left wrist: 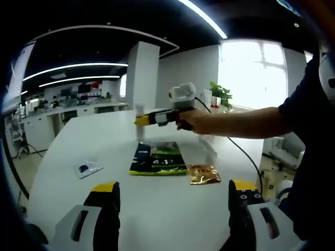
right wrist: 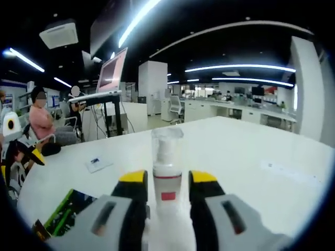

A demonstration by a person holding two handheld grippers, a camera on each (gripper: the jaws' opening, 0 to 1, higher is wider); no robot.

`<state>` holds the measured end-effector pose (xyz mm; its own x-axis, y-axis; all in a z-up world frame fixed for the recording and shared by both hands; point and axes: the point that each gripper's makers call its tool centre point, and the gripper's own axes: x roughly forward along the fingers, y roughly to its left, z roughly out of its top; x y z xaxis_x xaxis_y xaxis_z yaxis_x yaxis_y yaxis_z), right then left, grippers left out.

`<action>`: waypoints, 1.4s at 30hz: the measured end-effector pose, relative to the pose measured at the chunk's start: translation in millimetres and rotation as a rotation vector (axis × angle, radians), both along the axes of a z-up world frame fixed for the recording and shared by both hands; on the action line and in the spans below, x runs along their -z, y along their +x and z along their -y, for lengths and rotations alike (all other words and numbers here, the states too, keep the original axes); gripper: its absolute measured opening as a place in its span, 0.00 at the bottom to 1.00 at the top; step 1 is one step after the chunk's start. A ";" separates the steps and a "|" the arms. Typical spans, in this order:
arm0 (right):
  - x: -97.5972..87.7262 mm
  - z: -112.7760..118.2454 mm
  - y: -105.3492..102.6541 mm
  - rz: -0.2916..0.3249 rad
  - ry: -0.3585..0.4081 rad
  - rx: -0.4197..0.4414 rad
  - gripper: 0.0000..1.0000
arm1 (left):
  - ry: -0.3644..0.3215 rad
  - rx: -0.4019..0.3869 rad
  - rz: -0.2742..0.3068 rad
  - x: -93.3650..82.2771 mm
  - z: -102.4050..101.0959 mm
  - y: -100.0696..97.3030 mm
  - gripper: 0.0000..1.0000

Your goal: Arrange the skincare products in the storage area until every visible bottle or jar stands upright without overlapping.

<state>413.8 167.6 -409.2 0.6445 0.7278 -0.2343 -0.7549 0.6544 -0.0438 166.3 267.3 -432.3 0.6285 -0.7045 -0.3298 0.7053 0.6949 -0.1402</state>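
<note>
Now | my right gripper (right wrist: pixel 167 180) fingers flank upright pump bottle (right wrist: pixel 167 172) on white bench (right wrist: pixel 251 151), contact unclear | left gripper (left wrist: pixel 172 191) fingers wide over green packet (left wrist: pixel 157 159)

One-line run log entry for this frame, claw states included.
right claw: jaws either side of upright pump bottle, grip unclear | left claw: open, above white table | green pouch, gold sachet flat on table

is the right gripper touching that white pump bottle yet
Cannot tell. In the right gripper view the white pump bottle stands between the right gripper fingers, which flank it closely, but neither contact nor a gap shows plainly.
</note>
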 end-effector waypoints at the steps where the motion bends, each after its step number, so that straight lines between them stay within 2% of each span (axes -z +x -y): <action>1: -0.3 -0.3 0.0 0.002 0.002 0.002 0.30 | 0.000 0.001 0.000 0.0 0.2 0.0 0.86; 11: 2.0 -2.2 2.0 0.001 -0.005 0.010 0.28 | 0.001 0.001 -0.001 0.6 -0.3 -0.4 0.86; 16: 3.7 -2.8 1.2 -0.001 -0.010 0.007 0.21 | 0.008 0.003 -0.003 1.8 -1.1 -0.7 0.85; 34: 2.9 -1.8 0.5 -0.014 0.011 0.007 0.21 | 0.006 0.002 -0.002 0.4 -1.3 -0.3 0.86; 42: -3.1 -1.1 1.2 0.005 0.021 0.011 0.21 | 0.004 -0.003 -0.002 0.3 -2.8 -1.7 0.85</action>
<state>414.9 168.7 -406.1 0.6540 0.7252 -0.2151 -0.7472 0.6638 -0.0337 164.6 270.0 -432.6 0.6303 -0.7008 -0.3340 0.7026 0.6980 -0.1386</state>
